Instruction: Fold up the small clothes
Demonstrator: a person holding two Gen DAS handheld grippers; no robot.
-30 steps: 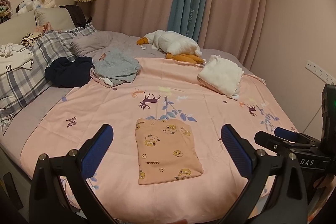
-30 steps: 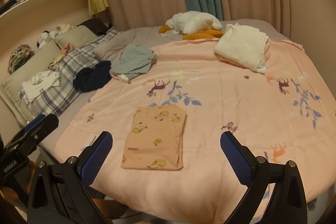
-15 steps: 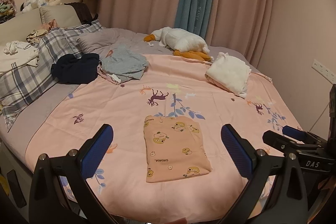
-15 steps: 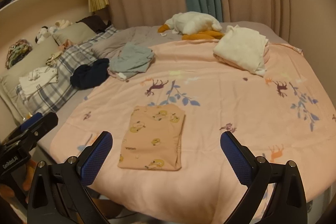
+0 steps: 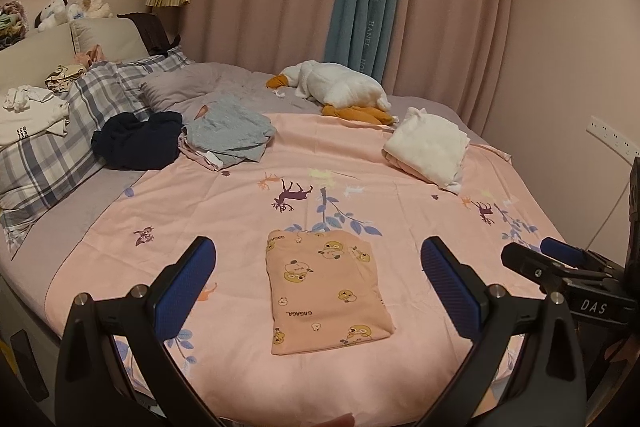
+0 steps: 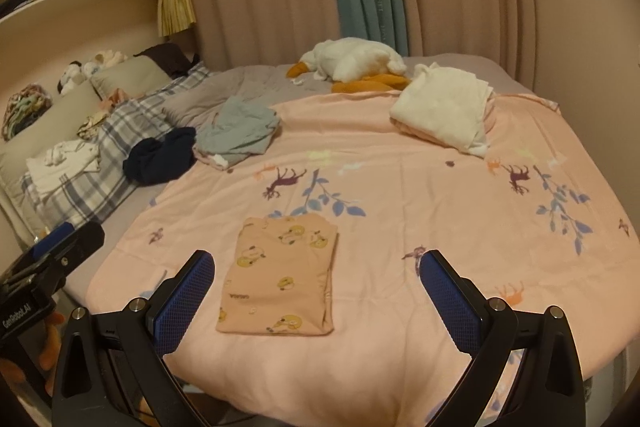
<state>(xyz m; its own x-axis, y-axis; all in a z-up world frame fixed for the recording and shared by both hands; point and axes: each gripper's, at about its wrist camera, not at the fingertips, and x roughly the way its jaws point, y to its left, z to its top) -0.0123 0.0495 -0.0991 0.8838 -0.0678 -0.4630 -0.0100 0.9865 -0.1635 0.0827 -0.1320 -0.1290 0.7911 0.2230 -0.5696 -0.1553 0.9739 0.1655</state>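
Both hand-held grippers, left [image 5: 316, 285] and right [image 6: 316, 287], gaped empty; a careless grab could unfold the folded duck-print garment [image 5: 326, 291].

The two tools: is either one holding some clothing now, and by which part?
Nothing is held. The left tool and right tool are both open above the bed; the folded peach garment lies free.

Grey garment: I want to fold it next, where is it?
In the left wrist view the grey garment lies crumpled upper left, beside the navy garment.
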